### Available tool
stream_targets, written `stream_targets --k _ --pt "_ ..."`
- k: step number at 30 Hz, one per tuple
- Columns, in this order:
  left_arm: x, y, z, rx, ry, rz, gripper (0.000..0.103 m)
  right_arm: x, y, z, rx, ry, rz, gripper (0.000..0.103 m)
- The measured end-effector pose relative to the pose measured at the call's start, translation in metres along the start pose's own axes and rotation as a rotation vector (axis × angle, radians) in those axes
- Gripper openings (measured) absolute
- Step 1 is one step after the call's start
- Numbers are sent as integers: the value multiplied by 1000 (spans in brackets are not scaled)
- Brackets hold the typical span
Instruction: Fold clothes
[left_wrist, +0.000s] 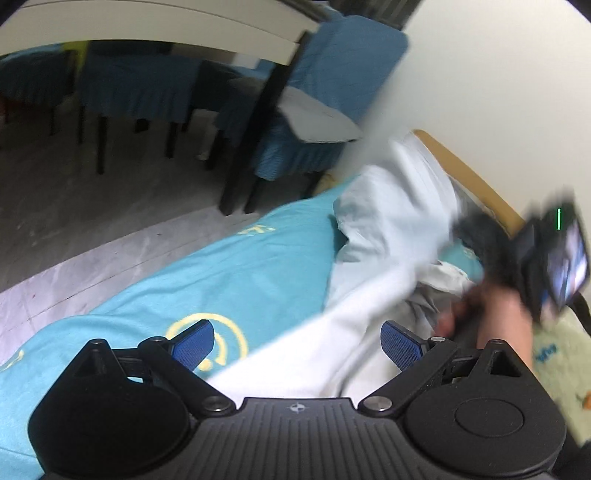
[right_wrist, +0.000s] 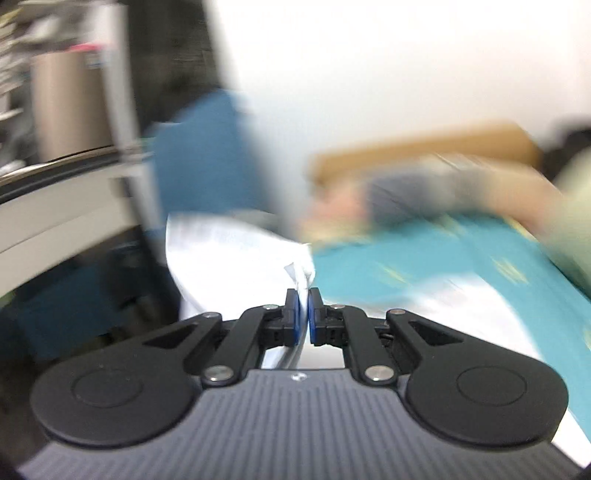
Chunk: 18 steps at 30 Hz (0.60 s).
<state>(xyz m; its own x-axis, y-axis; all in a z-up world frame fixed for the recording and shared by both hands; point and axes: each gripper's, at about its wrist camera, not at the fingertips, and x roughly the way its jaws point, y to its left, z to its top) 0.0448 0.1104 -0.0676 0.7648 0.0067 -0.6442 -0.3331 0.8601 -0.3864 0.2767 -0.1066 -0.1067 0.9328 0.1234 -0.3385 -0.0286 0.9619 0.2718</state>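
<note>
A white garment (left_wrist: 388, 236) lies bunched and stretched across a turquoise cloth (left_wrist: 207, 280) with yellow prints. My left gripper (left_wrist: 297, 345) is open, its blue pads wide apart, with the white fabric running between and below them, not gripped. In the left wrist view the right gripper (left_wrist: 550, 254) is blurred at the far right, with a hand under it. In the right wrist view my right gripper (right_wrist: 303, 308) is shut on a pinched edge of the white garment (right_wrist: 236, 251), which hangs to the left. The view is motion blurred.
Chairs with blue covers (left_wrist: 140, 88) and a white table with a black leg (left_wrist: 255, 140) stand beyond the cloth's far edge. A tan board (left_wrist: 465, 173) runs along the white wall. Grey floor (left_wrist: 92, 206) lies to the left.
</note>
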Motion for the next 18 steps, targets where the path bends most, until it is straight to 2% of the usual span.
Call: stream_targets --k 2,4,5,6,7,9,12,15,18 --pt "4 -8 -4 29 26 -13 98 -3 -40 -17 36 88 -111 10" --pt "6 -14 -9 53 42 -13 98 -9 -64 -32 -5 179 -177 13" --pt "6 -16 -11 62 47 -13 98 -11 -74 -38 -30 214 -171 17" --pt "7 -17 -11 65 49 -12 98 -15 -81 -40 -46 232 -154 33" --pt "8 -17 -11 64 51 -9 98 -21 -87 -37 -44 218 -129 54" --pt "11 -16 -10 63 55 -4 98 -31 -97 -31 -35 187 -76 77" --pt "20 -13 -7 68 60 8 98 -33 -103 -13 5 123 21 75" --pt "25 -11 -5 69 62 23 98 -2 -103 10 28 115 102 73" --pt "29 -11 -4 76 66 38 98 43 -92 25 -21 166 130 48"
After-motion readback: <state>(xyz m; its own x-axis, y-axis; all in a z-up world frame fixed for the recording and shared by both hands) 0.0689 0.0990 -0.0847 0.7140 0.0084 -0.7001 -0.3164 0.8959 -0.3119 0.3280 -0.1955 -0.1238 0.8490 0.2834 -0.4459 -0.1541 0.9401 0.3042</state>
